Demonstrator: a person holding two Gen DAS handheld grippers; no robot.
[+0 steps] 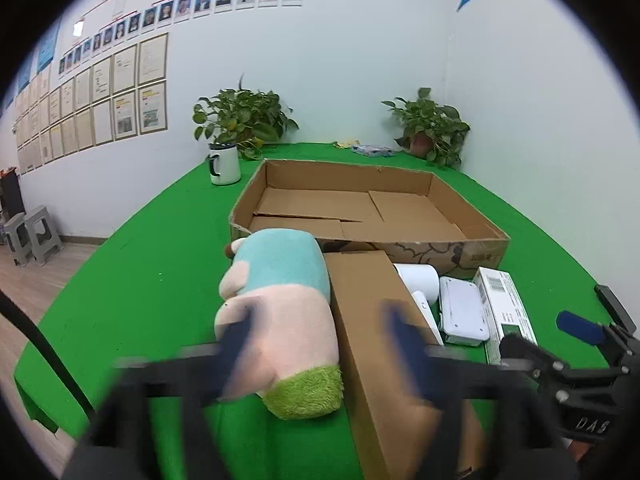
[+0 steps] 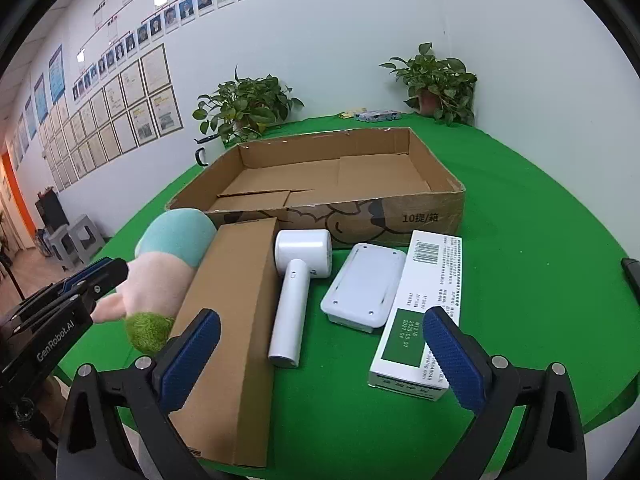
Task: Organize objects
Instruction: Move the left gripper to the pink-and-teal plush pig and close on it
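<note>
Straddling the soft plush toy (image 1: 280, 320), my unclenched left gripper (image 1: 320, 344) should pinch its squashy pink middle; right gripper (image 2: 320, 356) gapes empty.

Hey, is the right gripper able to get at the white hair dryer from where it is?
Probably yes. The right gripper is open, and the hair dryer lies uncovered ahead between its fingers, though the brown box crowds its left side.

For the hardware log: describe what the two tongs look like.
Both tongs have black frames with silver screws and blue ribbed pads. The right tongs show this sharply; the left tongs carry white "GenRobot.AI" lettering on the side. In the left wrist view, the right tongs show white letters "DAS".
</note>
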